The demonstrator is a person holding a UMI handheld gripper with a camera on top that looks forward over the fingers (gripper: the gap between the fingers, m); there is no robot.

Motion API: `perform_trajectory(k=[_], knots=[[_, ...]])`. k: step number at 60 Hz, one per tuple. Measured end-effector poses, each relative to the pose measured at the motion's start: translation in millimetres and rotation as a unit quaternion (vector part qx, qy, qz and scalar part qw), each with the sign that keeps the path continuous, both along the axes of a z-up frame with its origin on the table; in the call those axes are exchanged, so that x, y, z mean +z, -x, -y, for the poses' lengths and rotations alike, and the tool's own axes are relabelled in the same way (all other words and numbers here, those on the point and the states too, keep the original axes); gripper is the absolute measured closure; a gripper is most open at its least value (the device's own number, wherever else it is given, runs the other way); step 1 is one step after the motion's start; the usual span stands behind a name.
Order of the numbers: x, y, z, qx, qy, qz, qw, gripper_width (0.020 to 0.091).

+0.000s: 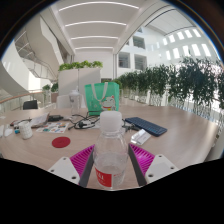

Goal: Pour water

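The gripper [111, 165] holds a clear plastic bottle [110, 150] upright between its two fingers, with a pink pad [82, 157] pressed against each side of it; the bottle carries a red label low down and a pale cap at its top. Just beyond the bottle, on the tabletop [175, 125], a dark flat tablet [146, 125] lies to the right with a small white box [141, 137] beside its near end. To the left a red round lid [61, 142] lies flat, and farther left sits a clutter of small things too small to tell apart. Straight ahead past the bottle stands a green frame [102, 96]. Farther off, white planter boxes [78, 76] hold greenery, and a row of leafy plants [175, 82] runs along the right side of the hall.
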State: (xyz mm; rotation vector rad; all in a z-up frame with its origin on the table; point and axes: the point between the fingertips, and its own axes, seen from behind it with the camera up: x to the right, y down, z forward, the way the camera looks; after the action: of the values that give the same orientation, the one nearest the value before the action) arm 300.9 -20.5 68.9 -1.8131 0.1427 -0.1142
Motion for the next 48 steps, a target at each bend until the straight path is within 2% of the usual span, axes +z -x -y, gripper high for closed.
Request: perform_trajectory(k=[2,3,13,21,27,36,41,48], knots=[[-4.5,1.8,-4.6,0.006,0.003,0.0,1.0,0.0538],[-7.1,2.9,-4.4,0.007,0.006,-0.003,1.0,0.0578],[-7.6,-0.5,-3.9,-0.017,0.002,-0.008,1.0,0.0642],[-12.5,2.8,-8.4,-0.031,0.048,-0.028,0.998,0.0738],[6.1,14.7,-15.6,-0.035,0.06,-0.049,0.996,0.0737],[97.1,66.1,-57.5,-0.008,0.042,0.04,0.998,0.0739],[156.2,110.6,-90.6,0.013,0.034,0.131,0.991,0.0739],[178.3,189.9,-135.0,0.047,0.056,0.332,0.94,0.0742]])
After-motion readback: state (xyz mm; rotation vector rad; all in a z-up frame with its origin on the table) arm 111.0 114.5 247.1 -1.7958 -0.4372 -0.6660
